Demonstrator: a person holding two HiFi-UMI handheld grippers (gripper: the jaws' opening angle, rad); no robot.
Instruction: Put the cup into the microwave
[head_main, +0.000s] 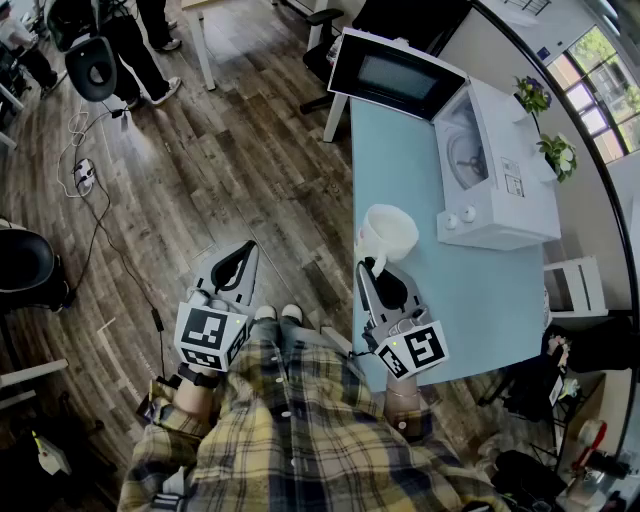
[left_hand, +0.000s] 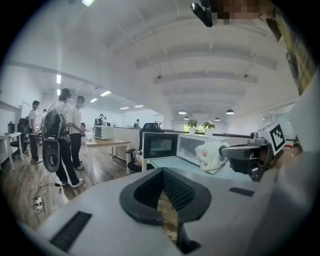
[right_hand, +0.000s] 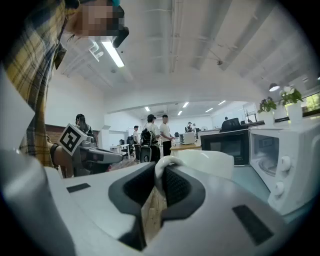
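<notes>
The white cup (head_main: 390, 232) hangs over the near left edge of the light blue table (head_main: 480, 290). My right gripper (head_main: 372, 268) is shut on its handle, and the handle loop (right_hand: 161, 167) sits between the black pads in the right gripper view. At the back of the table stands the white microwave (head_main: 490, 165) with its dark-windowed door (head_main: 395, 72) swung open to the left. My left gripper (head_main: 243, 258) hovers over the wood floor left of the table, shut and holding nothing. From the left gripper view, the cup (left_hand: 212, 155) sits in front of the microwave (left_hand: 187, 147).
Two potted plants (head_main: 545, 120) stand on the sill behind the microwave. An office chair (head_main: 320, 40) sits beyond the table's far end. People (head_main: 140, 40) stand at the upper left, with cables (head_main: 85, 175) on the floor. A white stool (head_main: 575, 285) is right of the table.
</notes>
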